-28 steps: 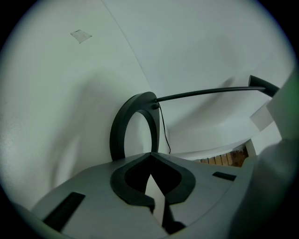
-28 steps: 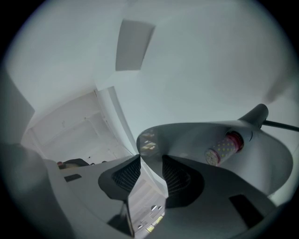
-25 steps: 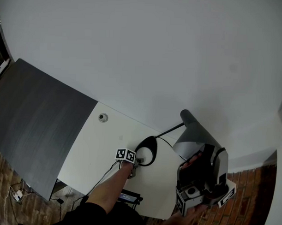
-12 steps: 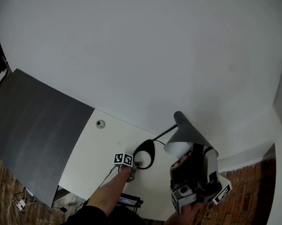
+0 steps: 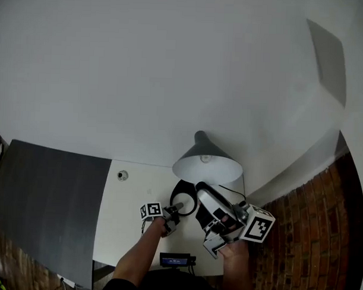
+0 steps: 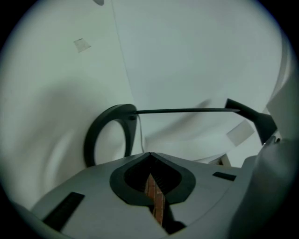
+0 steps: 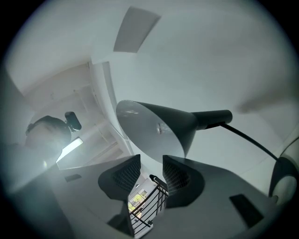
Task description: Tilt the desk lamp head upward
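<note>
White wall (image 5: pixel 172 64) filled most of the head view. Against it stood a white desk (image 5: pixel 129 199), with a dark grey panel (image 5: pixel 42 208) to its left and a brick-patterned floor (image 5: pixel 297 234) to its right. The desk lamp stood toward the desk's right end. Its dark ring base (image 5: pixel 185 198) rested on the desk top, and a thin rod (image 6: pixel 187 111) ran out from the ring. The lamp head (image 5: pixel 207 163), a dark cone with a pale inside, hung above the base with its wide mouth turned down toward you.

Your left gripper (image 5: pixel 178 205) lay near the ring base and pointed roughly level. Its fingers (image 6: pixel 135 179) were pressed together with nothing between them. Your right gripper (image 5: pixel 202 193) angled up beneath the lamp head, close under the rim but apart from it. Its fingers (image 7: pixel 127 175) stood spread and held nothing, and the right gripper view showed the shade's mouth just above them.

A small round fitting (image 5: pixel 122 175) sat on the desk well left of the lamp. A dark device (image 5: pixel 176 261) with a lit strip showed below the desk's near edge.
</note>
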A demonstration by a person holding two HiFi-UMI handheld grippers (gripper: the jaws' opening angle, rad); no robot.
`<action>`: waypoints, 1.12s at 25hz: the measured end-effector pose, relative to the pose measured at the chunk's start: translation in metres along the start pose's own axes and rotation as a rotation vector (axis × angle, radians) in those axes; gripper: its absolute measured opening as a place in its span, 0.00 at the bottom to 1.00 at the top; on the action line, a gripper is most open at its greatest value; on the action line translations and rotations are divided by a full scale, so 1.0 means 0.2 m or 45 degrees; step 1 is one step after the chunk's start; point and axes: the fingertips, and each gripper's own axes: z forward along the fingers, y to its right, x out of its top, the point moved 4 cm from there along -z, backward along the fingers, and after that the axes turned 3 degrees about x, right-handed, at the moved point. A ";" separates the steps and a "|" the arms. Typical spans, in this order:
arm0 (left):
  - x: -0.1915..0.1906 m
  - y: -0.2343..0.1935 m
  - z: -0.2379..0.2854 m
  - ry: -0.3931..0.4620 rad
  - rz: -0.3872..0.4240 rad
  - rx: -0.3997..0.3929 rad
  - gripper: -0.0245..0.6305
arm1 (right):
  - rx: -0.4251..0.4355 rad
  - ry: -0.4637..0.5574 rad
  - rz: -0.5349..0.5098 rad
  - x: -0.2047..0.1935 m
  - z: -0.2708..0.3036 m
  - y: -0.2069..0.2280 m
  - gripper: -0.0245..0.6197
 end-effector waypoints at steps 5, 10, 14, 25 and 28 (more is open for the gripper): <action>0.06 0.41 -0.16 0.070 0.153 -0.244 0.05 | -0.024 -0.015 0.015 -0.06 -0.08 0.07 0.28; 0.00 0.77 -0.34 0.122 0.319 -0.341 0.05 | -0.043 -0.033 0.017 -0.12 -0.16 0.12 0.28; -0.08 1.00 -0.44 0.135 0.507 -0.342 0.05 | -0.072 -0.015 0.057 -0.17 -0.26 0.21 0.28; -0.29 1.37 -0.55 0.092 0.753 -0.463 0.05 | -0.072 0.095 0.152 -0.32 -0.38 0.20 0.28; -0.34 1.45 -0.59 0.037 0.776 -0.547 0.05 | -0.086 0.139 0.086 -0.33 -0.38 0.12 0.28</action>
